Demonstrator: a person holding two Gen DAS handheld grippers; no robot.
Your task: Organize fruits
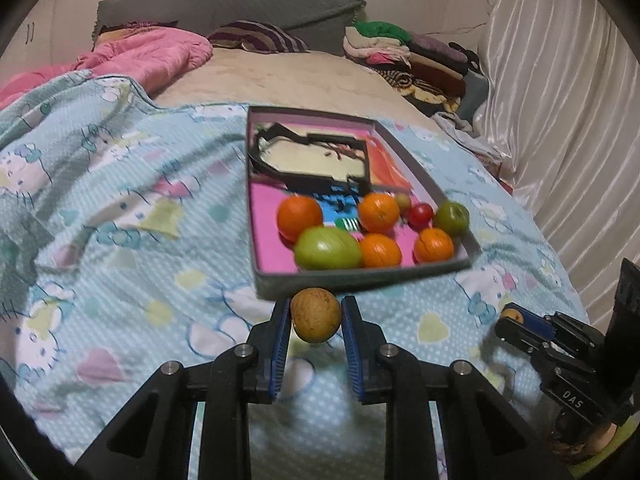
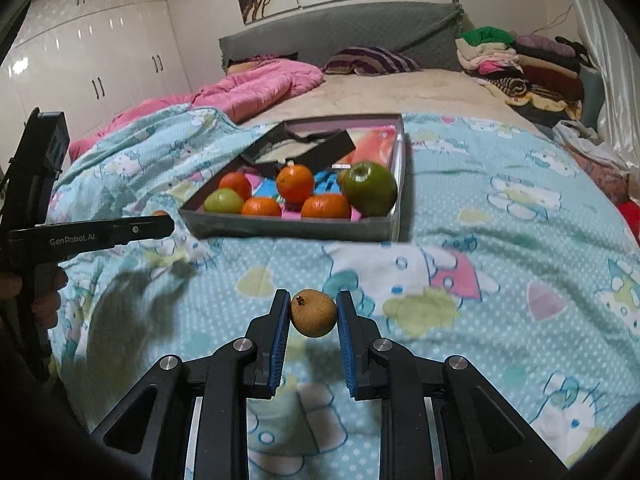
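The left gripper (image 1: 316, 316) pinches a brown fruit (image 1: 316, 314); the right gripper (image 2: 313, 314) clamps another brown fruit (image 2: 313, 313). Only the right view shows a white wardrobe (image 2: 92, 52). Ahead, the box (image 1: 360, 276) of oranges and apples sits on a patterned blanket (image 1: 120, 216).

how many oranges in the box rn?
4, all in the grey box: back left, back middle, front middle, front right. Green fruits could hide another.

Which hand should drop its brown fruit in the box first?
Left, probably. The left gripper holds its brown fruit right at the box edge; the right gripper looks farther back.
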